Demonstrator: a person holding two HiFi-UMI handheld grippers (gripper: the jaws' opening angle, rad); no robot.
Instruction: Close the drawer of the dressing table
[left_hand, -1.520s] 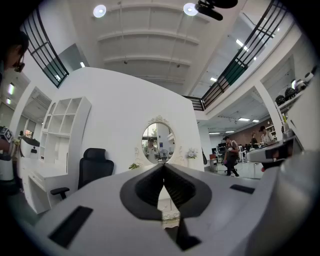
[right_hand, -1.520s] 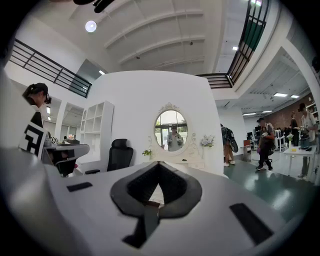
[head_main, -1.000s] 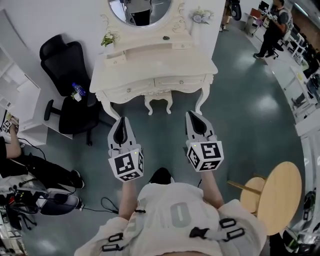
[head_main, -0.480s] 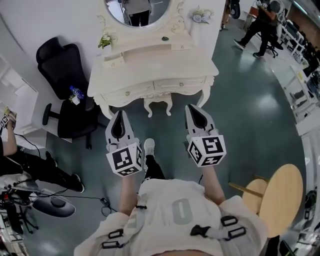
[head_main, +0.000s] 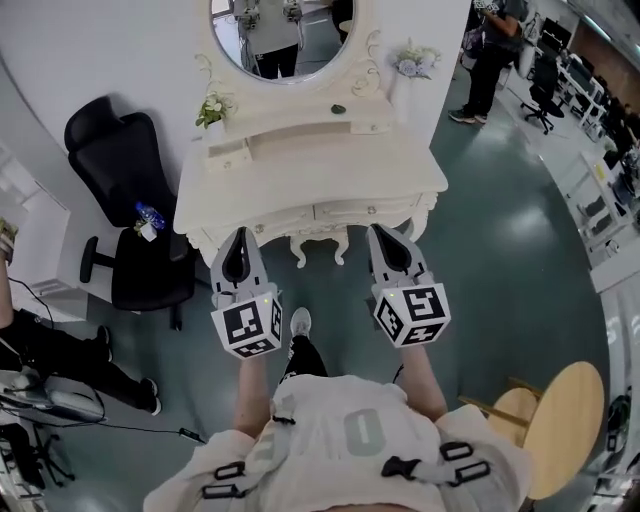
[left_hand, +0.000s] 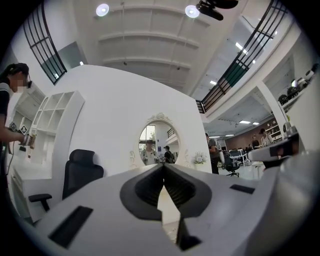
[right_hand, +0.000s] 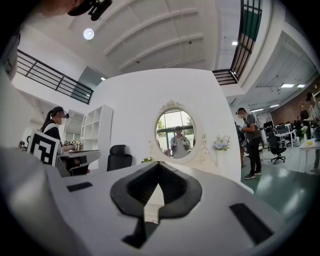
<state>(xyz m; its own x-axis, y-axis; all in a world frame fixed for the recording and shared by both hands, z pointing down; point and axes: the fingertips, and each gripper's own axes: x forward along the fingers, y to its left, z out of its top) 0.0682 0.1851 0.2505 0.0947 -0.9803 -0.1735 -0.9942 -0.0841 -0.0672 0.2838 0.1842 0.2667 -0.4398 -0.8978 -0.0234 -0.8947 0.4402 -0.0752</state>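
Note:
The cream dressing table (head_main: 310, 175) with its oval mirror (head_main: 285, 35) stands against the white wall ahead. Its wide front drawers (head_main: 355, 211) show just beyond my gripper tips. A small upper drawer (head_main: 228, 155) at the left seems to stick forward a little. My left gripper (head_main: 238, 235) and right gripper (head_main: 386, 232) are held side by side just short of the table's front edge, both shut and empty. In the left gripper view the shut gripper (left_hand: 163, 165) points at the mirror (left_hand: 155, 145). The right gripper (right_hand: 159, 162) does the same in its own view.
A black office chair (head_main: 125, 170) with a water bottle (head_main: 148, 218) stands left of the table. A round wooden stool (head_main: 555, 420) is at my right rear. One person (head_main: 490, 50) stands far right and another sits at the left (head_main: 30, 345). Flowers (head_main: 415, 60) decorate the table.
Both grippers have moved forward together toward the dressing table, which now lies closer beneath their tips. The person in the background has walked off to the left.

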